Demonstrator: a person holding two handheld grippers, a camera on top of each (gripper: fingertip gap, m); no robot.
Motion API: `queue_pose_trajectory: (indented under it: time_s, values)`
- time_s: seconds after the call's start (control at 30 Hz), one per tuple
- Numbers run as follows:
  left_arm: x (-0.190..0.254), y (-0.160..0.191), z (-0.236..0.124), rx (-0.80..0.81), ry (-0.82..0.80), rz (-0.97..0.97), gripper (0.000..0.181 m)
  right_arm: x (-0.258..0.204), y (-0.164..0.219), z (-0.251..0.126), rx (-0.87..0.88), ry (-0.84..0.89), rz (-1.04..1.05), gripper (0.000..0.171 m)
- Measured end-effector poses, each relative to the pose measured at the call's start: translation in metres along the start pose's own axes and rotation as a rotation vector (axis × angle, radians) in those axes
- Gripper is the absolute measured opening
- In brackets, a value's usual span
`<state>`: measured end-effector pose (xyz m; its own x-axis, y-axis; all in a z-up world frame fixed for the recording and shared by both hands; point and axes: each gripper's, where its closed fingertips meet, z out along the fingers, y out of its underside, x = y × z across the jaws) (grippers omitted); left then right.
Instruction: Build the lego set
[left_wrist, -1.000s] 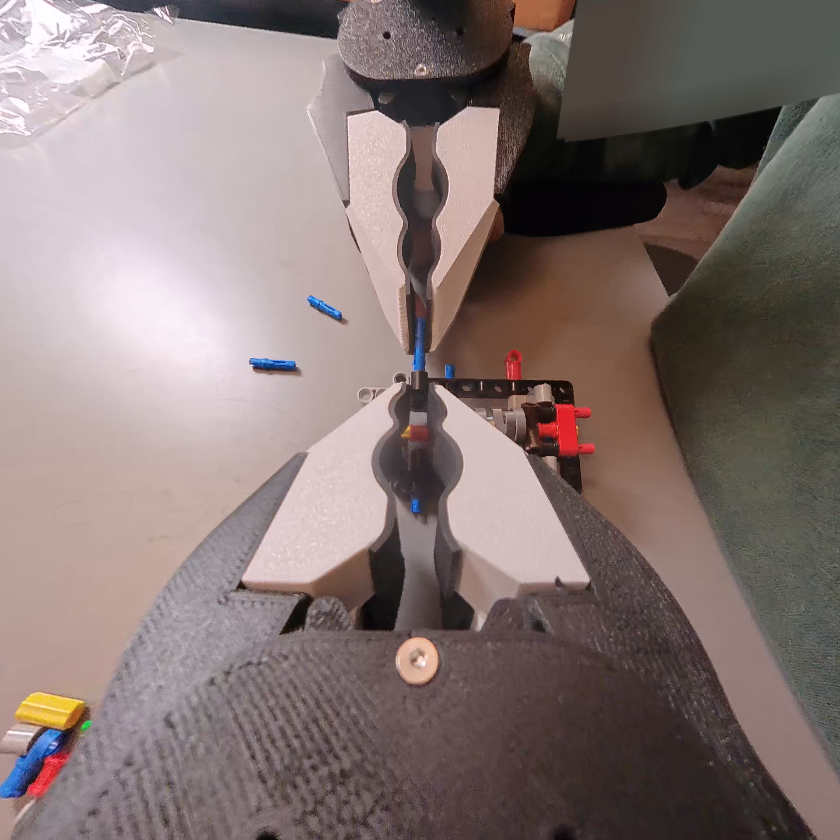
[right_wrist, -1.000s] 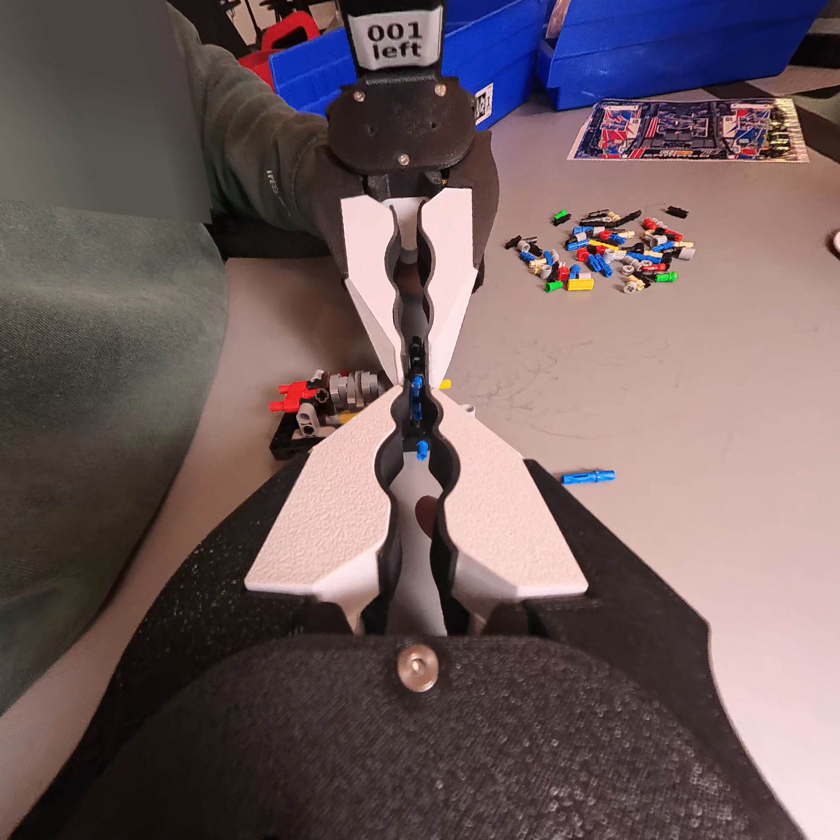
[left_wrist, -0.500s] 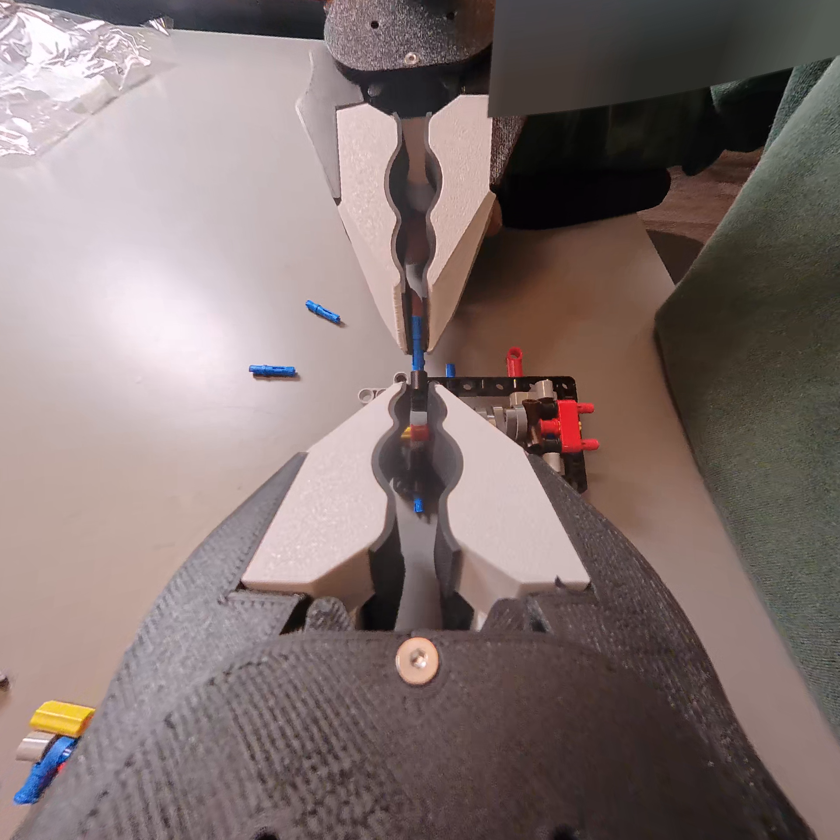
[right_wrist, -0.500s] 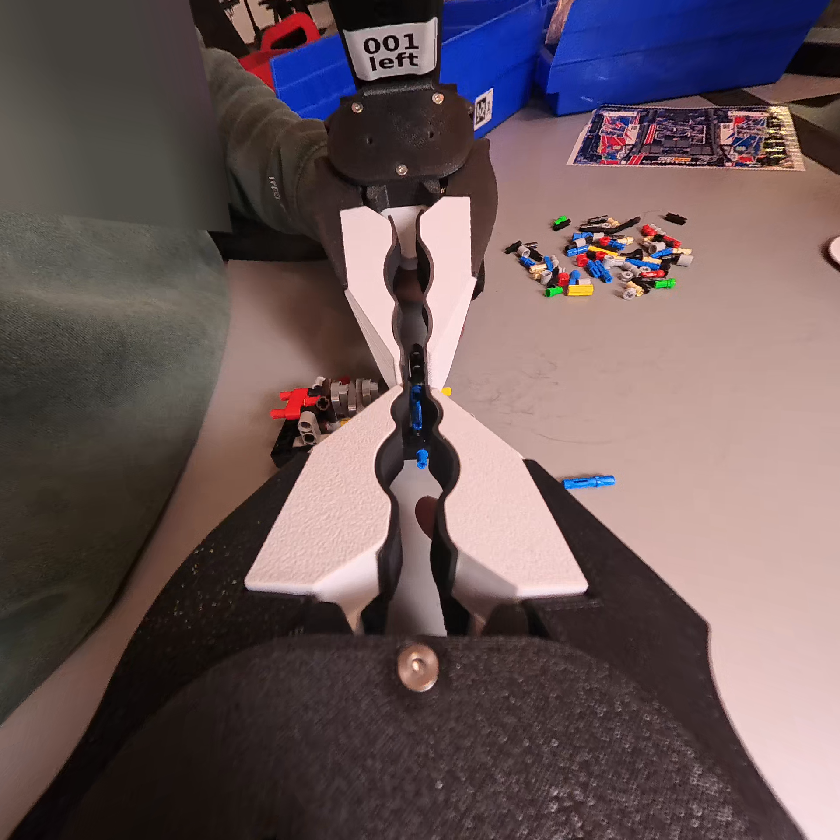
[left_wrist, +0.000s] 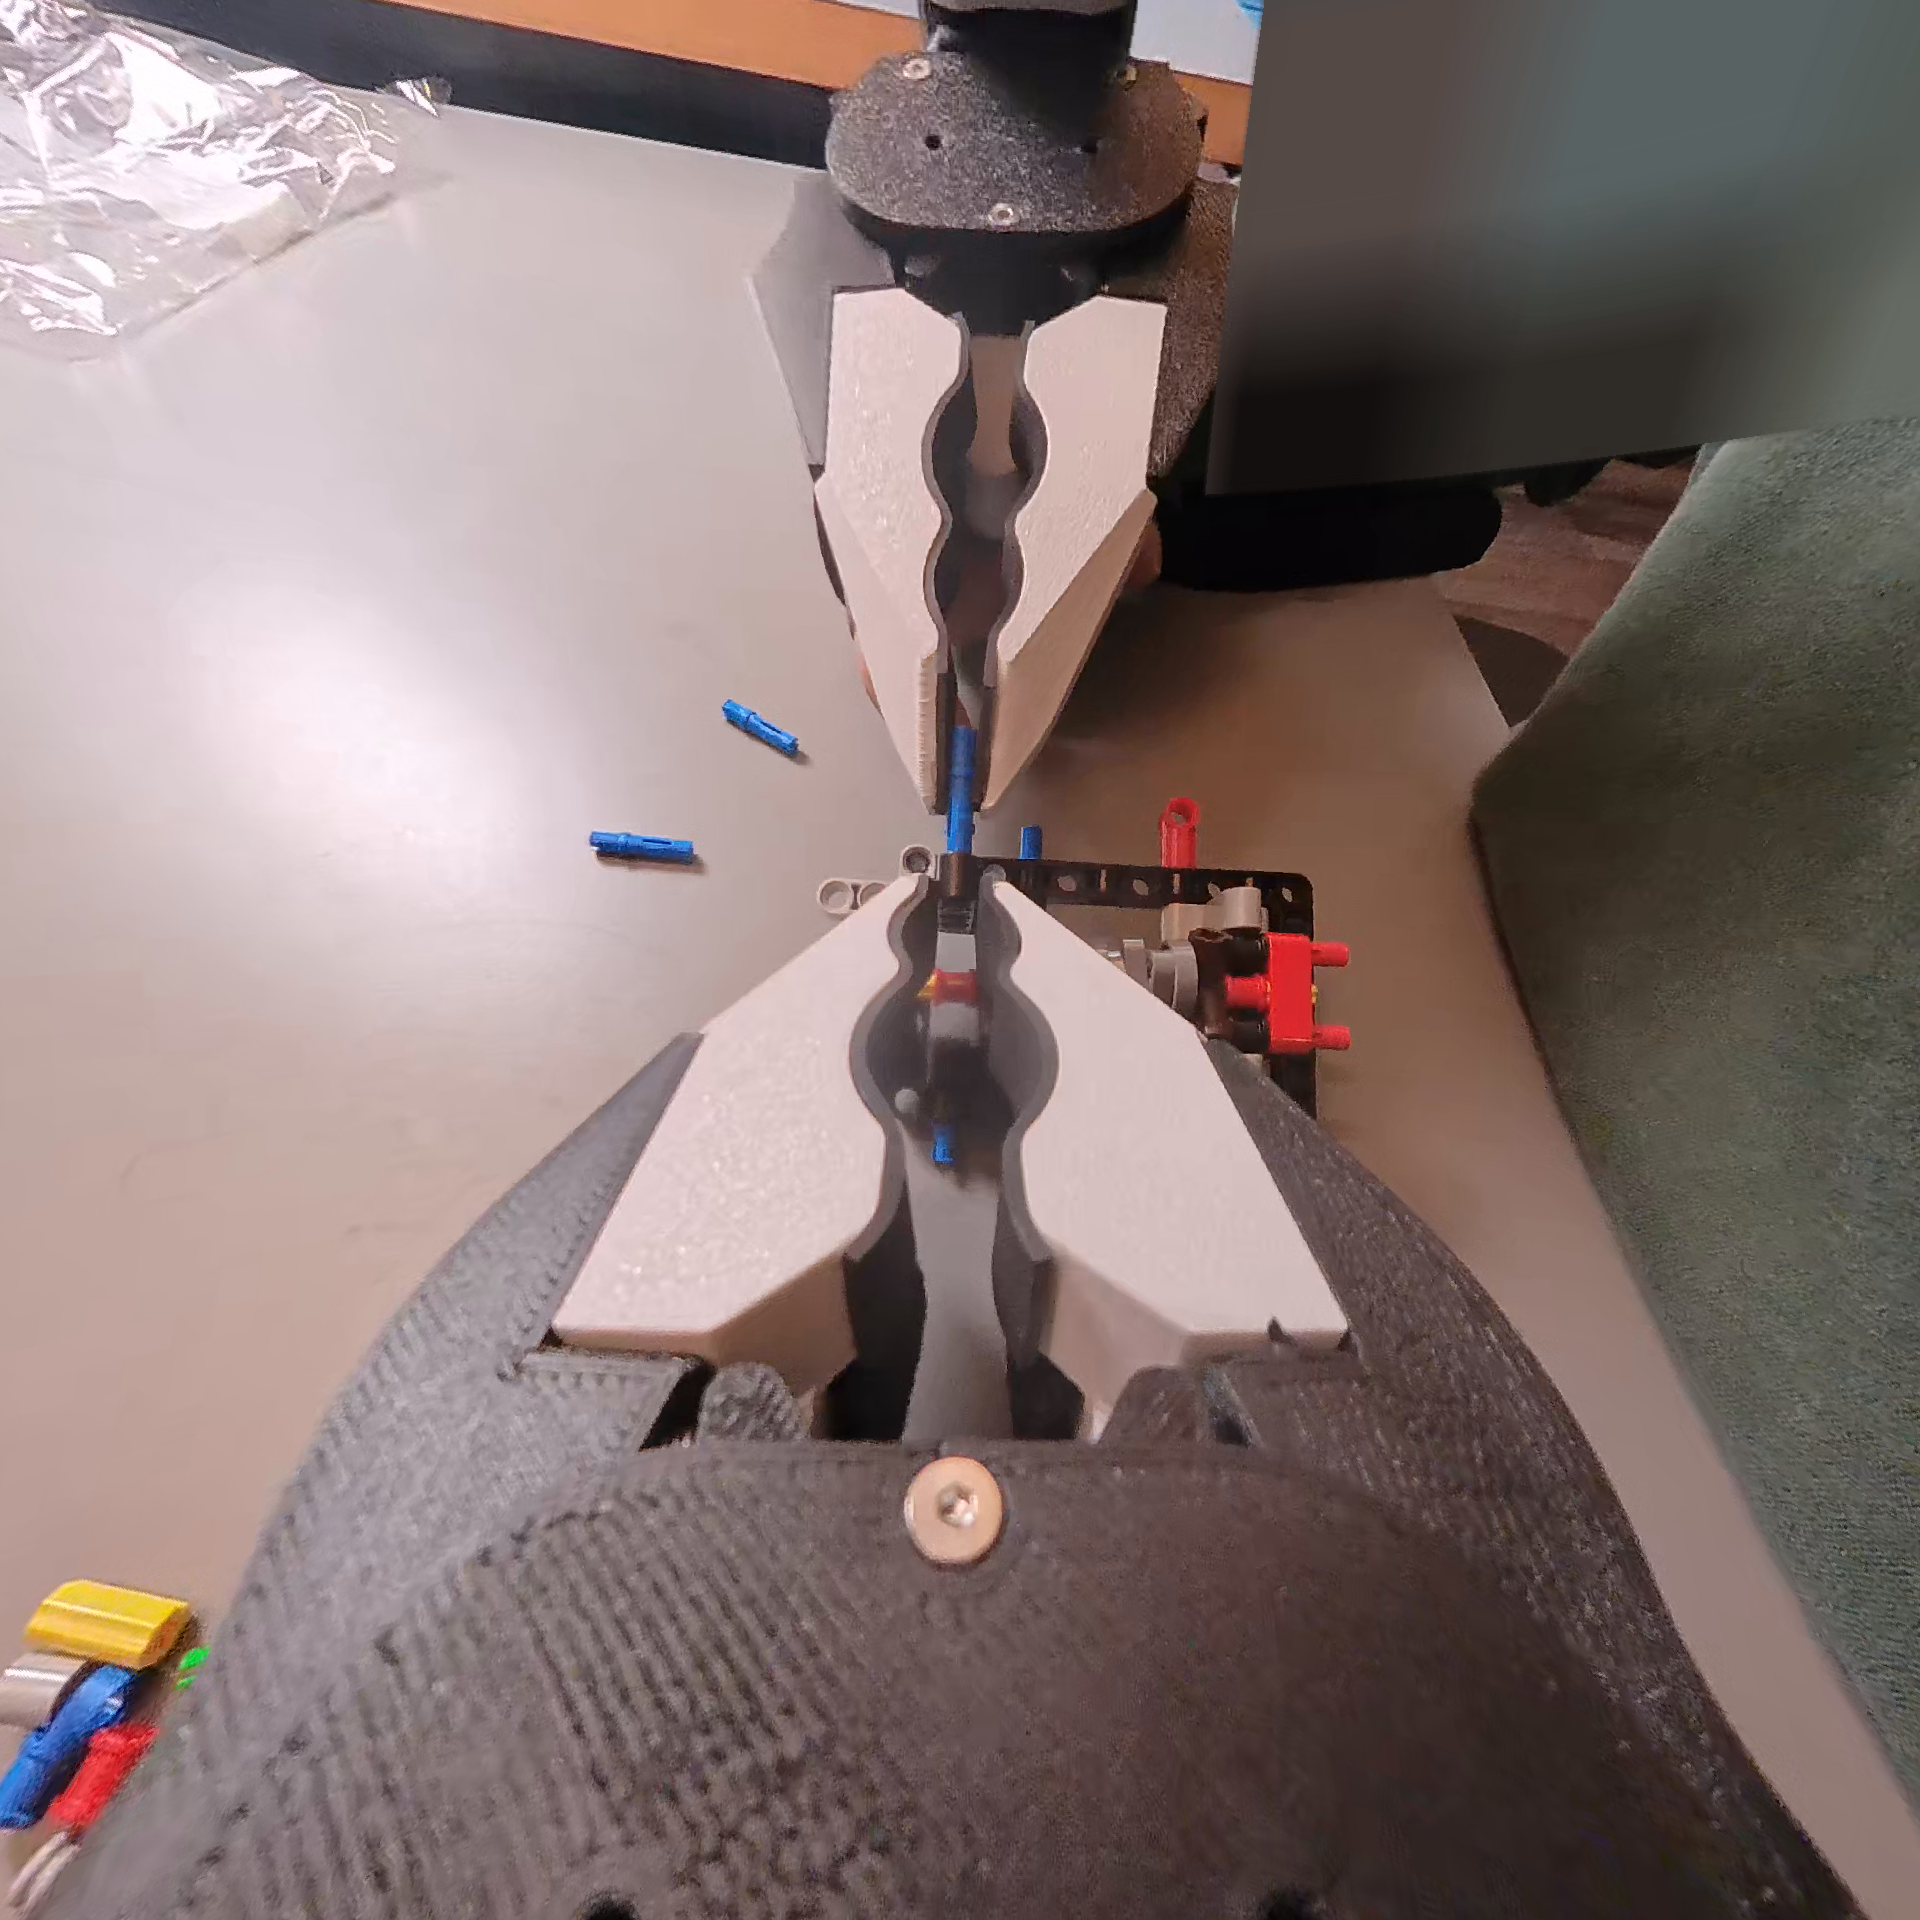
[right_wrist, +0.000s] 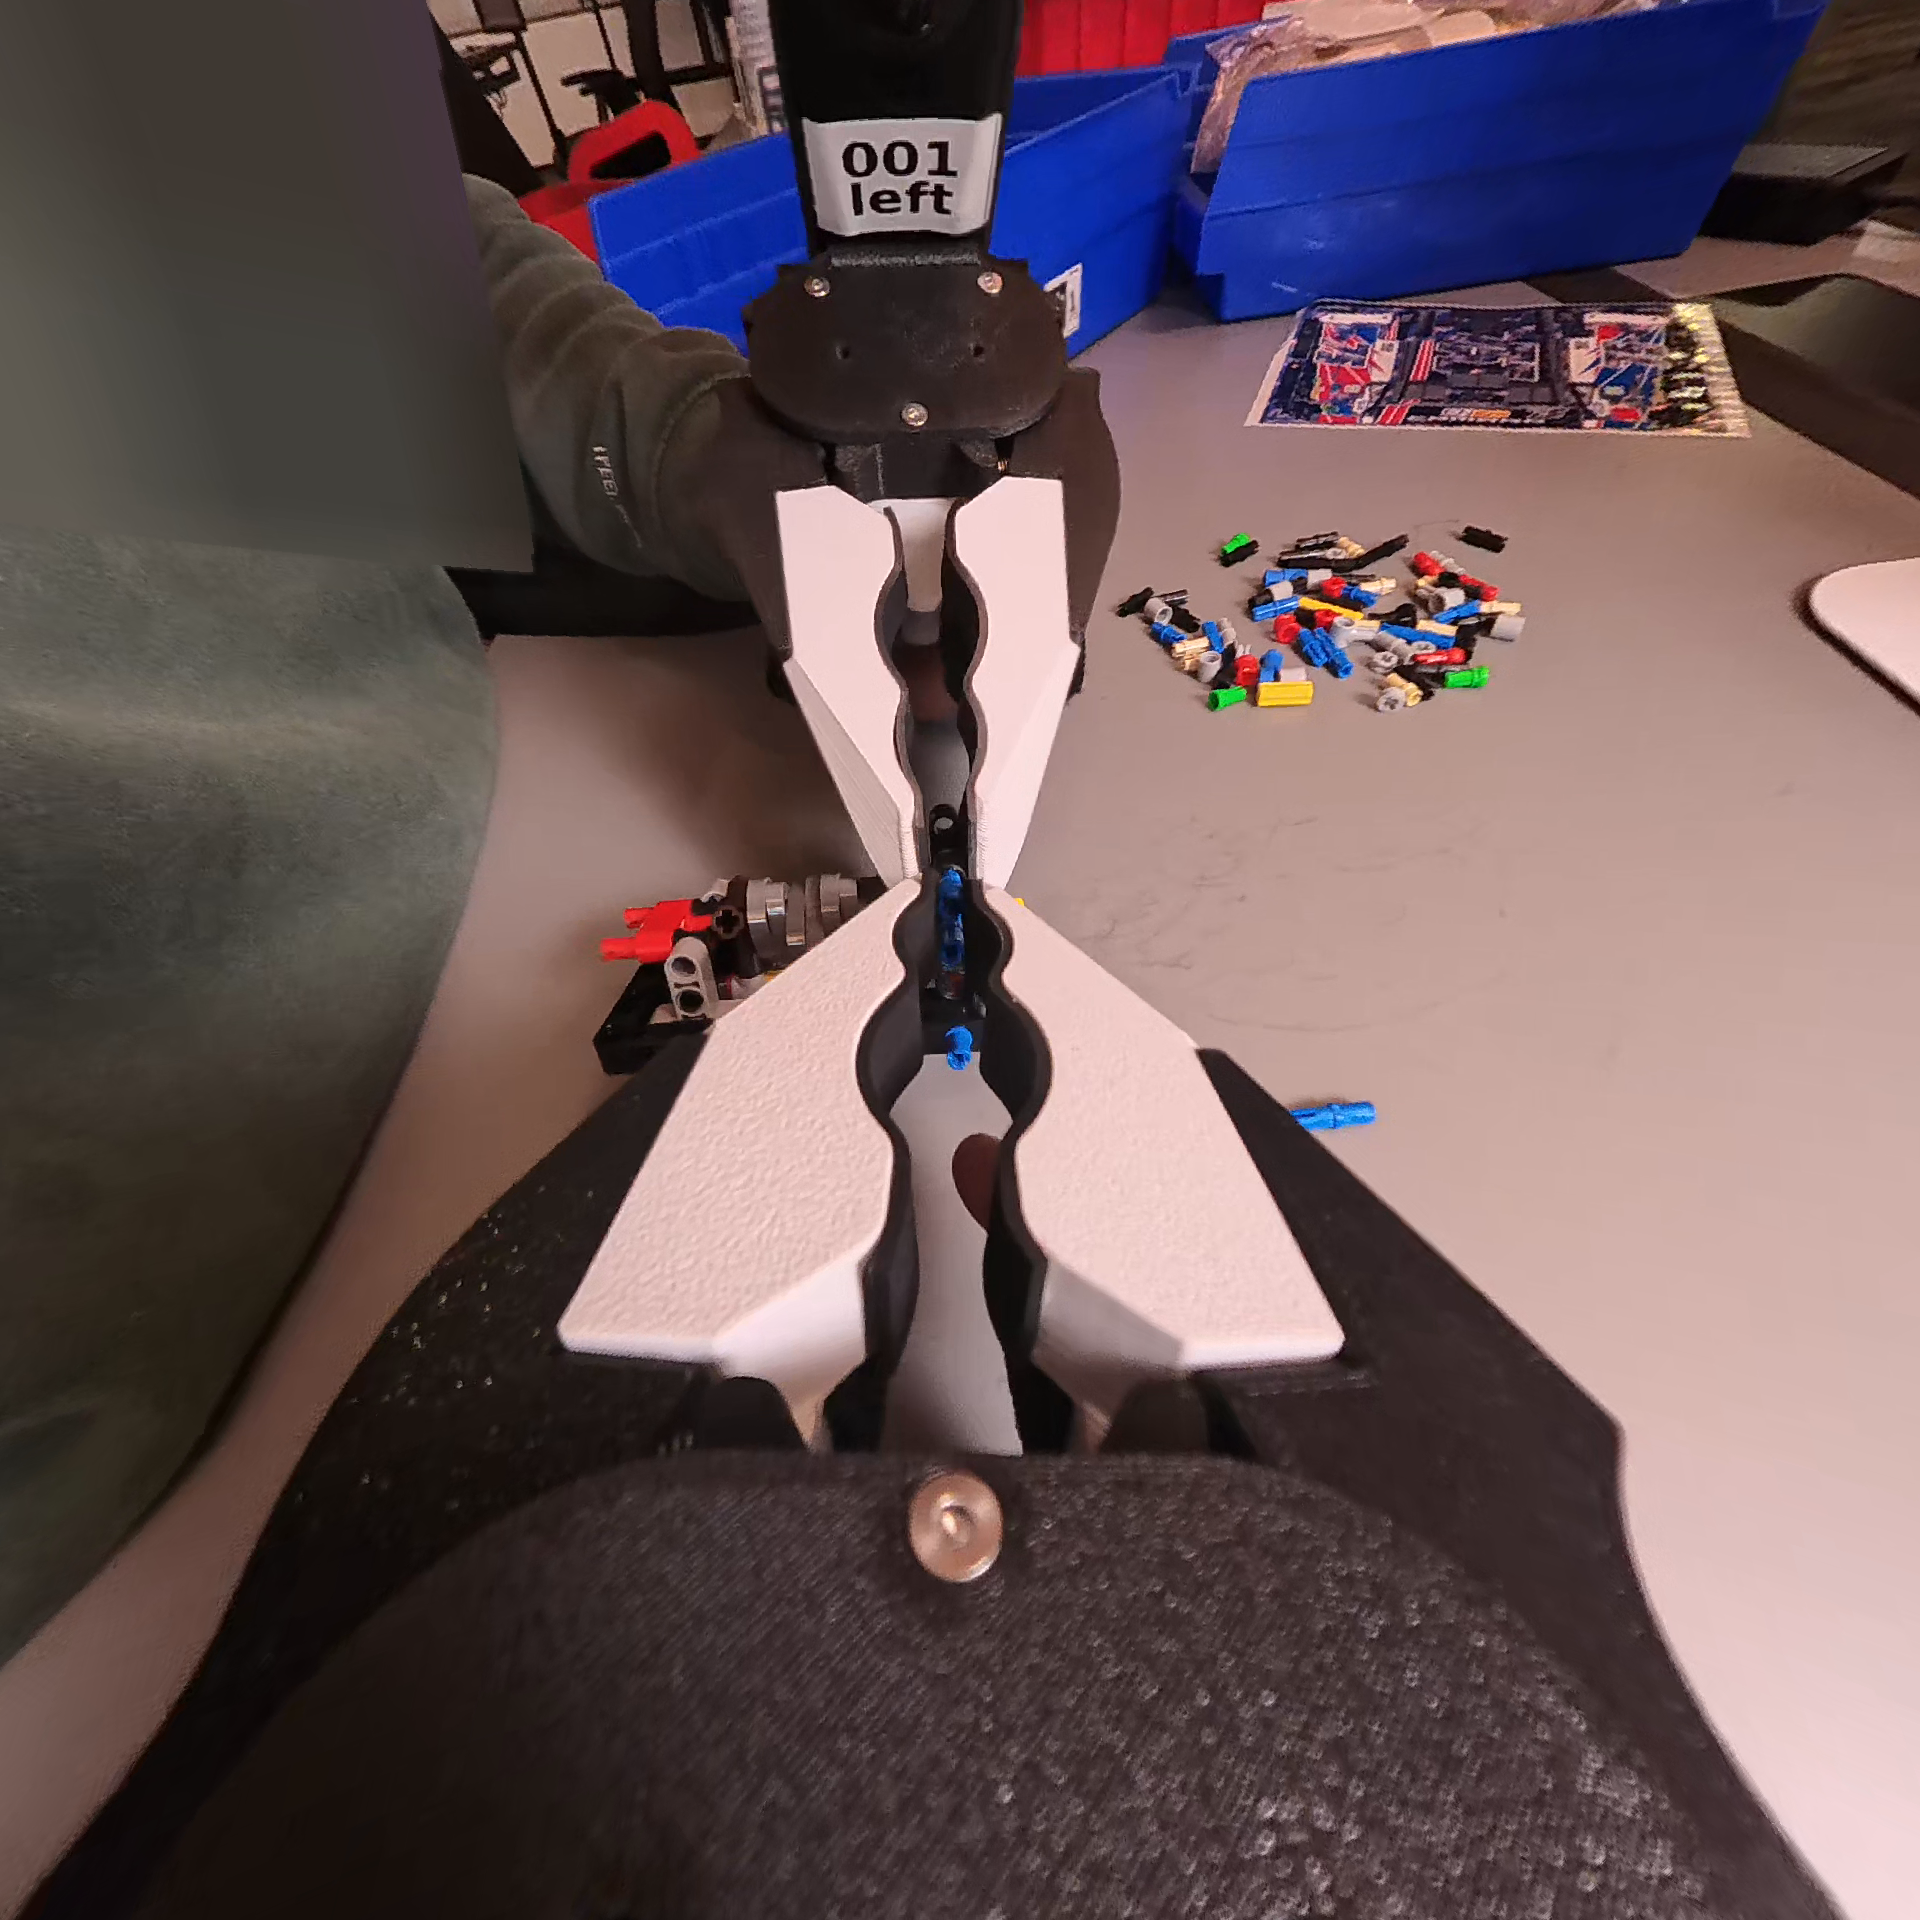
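the left hand-held gripper (left_wrist: 956, 883) is clamped on the black frame (left_wrist: 1143, 885) of the lego build, its tips pinching the frame's far left corner. the build lies flat on the desk (left_wrist: 364, 582), just right of this gripper, with a red block (left_wrist: 1283, 987) and grey gears (right_wrist: 800, 906) on it and a red pin (left_wrist: 1179, 826) and a short blue pin (left_wrist: 1030, 840) standing up from the far beam. the right hand-held gripper (left_wrist: 961, 800) comes in from the far side, tip to tip with the left one, clamped on a blue pin (left_wrist: 960, 790) whose free end meets the top of the frame corner. in the right wrist view the same pin (right_wrist: 950, 914) sits between that gripper's fingers (right_wrist: 790, 1091), pointing at the left gripper's tips (right_wrist: 945, 873).

against the frames a second ago little has changed: both grips are the same, the pin end is at the same spot on the corner, and the build has not shifted. the right gripper's body shows more fully in the left wrist view, and the left one's labelled handle shows more in the right wrist view.

two loose blue pins (left_wrist: 642, 844) (left_wrist: 761, 725) lie on the desk left of the build. a pile of small parts (right_wrist: 1340, 623) lies farther off, a printed sheet (right_wrist: 1496, 364) and blue bins (right_wrist: 1455, 156) beyond it. a clear bag (left_wrist: 156, 177) lies at far left in the left wrist view.
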<state>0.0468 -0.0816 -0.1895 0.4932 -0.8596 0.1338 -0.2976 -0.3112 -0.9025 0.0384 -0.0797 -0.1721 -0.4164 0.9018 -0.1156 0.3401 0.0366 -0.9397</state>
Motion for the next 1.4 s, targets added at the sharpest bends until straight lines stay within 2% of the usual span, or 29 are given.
queue_pose_trajectory:
  time_s: [0.1, 0.2, 0.3, 0.6, 0.7, 0.83, 1.0, 1.1, 1.23, 1.4]
  values:
    - [0.000, 0.000, 0.000, -0.002, -0.009, 0.008, 0.004, -0.001, 0.000, 0.000, 0.000, -0.007, 0.029, 0.003]
    - [-0.004, -0.002, 0.000, 0.003, -0.058, 0.038, 0.005, 0.002, 0.001, 0.007, 0.008, -0.020, 0.212, 0.002]
    - [-0.009, -0.007, -0.003, 0.019, -0.086, 0.052, 0.005, 0.007, -0.005, 0.005, 0.037, 0.004, 0.235, 0.002]
    - [-0.010, -0.003, 0.002, -0.036, -0.083, 0.066, 0.006, 0.008, 0.000, 0.003, 0.000, 0.018, 0.142, 0.003]
    - [-0.011, 0.005, 0.006, -0.114, -0.103, 0.090, 0.005, 0.009, -0.001, 0.000, 0.002, 0.016, 0.107, 0.010]
    - [-0.014, 0.012, 0.010, -0.177, -0.122, 0.085, 0.009, 0.012, 0.011, 0.000, -0.079, 0.041, 0.018, 0.015]
    - [-0.015, 0.014, 0.011, -0.191, -0.138, 0.080, 0.019, 0.017, 0.028, 0.001, -0.183, 0.085, -0.091, 0.014]
    - [-0.010, 0.010, 0.005, -0.173, -0.121, 0.086, 0.023, 0.016, 0.025, 0.001, -0.166, 0.075, -0.094, 0.012]
    - [-0.011, 0.010, -0.005, -0.153, -0.117, 0.097, 0.023, 0.014, 0.024, 0.005, -0.162, 0.057, -0.094, 0.013]
    - [-0.011, 0.010, 0.004, -0.138, -0.116, 0.088, 0.019, 0.013, 0.022, 0.010, -0.163, 0.047, -0.099, 0.006]
